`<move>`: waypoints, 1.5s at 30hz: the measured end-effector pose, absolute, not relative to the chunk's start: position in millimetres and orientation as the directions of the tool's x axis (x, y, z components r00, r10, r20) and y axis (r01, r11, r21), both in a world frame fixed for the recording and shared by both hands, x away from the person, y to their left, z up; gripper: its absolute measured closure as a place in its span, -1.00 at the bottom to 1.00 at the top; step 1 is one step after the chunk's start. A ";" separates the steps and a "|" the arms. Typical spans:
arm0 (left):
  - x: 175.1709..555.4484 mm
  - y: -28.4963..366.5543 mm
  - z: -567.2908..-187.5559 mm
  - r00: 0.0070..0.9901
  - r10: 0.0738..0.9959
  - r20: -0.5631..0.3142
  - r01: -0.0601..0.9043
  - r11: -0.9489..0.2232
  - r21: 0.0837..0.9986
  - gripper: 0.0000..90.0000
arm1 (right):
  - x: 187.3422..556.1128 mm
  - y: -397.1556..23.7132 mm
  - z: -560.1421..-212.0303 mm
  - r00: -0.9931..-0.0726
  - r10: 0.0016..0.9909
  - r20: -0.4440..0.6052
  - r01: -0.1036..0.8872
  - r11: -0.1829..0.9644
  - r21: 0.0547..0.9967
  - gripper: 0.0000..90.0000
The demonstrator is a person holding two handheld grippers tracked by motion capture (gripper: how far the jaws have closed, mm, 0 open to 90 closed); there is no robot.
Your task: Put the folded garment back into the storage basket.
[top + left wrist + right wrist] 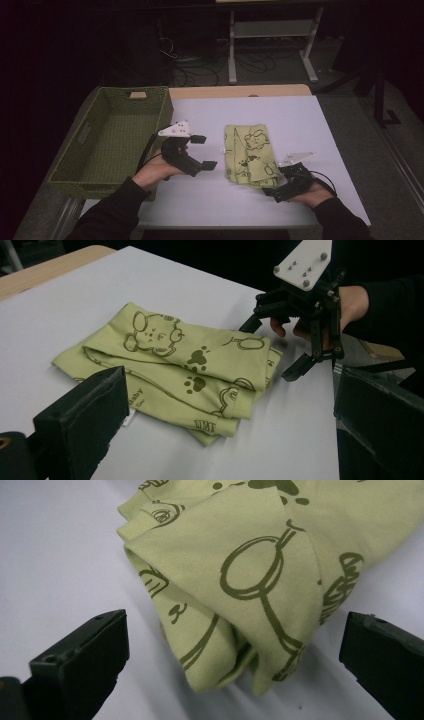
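Note:
A folded light-green cloth (250, 152) printed with bears and paw marks lies flat on the white table (285, 115). My left gripper (205, 152) hovers open just left of the cloth, its jaws spread wide toward it (232, 390). The right gripper (280, 184) is open at the cloth's near right corner. In the right gripper view the folded corner of the cloth (260, 545) lies between the spread jaws of that gripper (235, 645), and neither jaw touches it. The left gripper view shows the cloth (170, 370) with the right gripper (270, 349) open at its far end.
An empty green woven basket (112, 140) stands at the table's left edge, close to my left hand. A wooden strip (240, 91) runs along the table's far edge. Beyond it, a white stand (272, 30) and cables sit on the dark floor.

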State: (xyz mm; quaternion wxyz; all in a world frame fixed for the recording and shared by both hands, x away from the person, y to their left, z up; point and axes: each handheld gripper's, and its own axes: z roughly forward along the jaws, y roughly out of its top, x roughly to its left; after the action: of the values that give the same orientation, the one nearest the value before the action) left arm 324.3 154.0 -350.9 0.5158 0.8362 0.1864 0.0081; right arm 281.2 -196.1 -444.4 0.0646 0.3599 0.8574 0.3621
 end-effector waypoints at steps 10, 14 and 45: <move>322.2 142.3 -363.0 0.930 0.317 -0.185 0.310 -0.406 0.860 -1.00 | 281.3 -196.6 -444.1 -0.733 0.664 0.147 0.567 0.479 0.670 -1.00; 320.4 138.5 -369.8 0.933 0.312 -0.178 0.303 -0.419 0.856 -1.00 | 281.2 -196.7 -443.9 -0.732 0.664 0.151 0.570 0.477 0.669 -1.00; 315.5 132.0 -414.6 0.931 0.330 -0.157 0.308 -0.480 0.821 -1.00 | 281.3 -197.3 -444.3 -0.734 0.663 0.144 0.567 0.483 0.667 -1.00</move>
State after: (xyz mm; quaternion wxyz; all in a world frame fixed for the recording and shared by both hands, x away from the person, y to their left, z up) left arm 315.5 132.0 -414.6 0.4749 0.8602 0.1854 0.0111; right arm 281.3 -197.3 -444.3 0.0668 0.3582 0.8586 0.3607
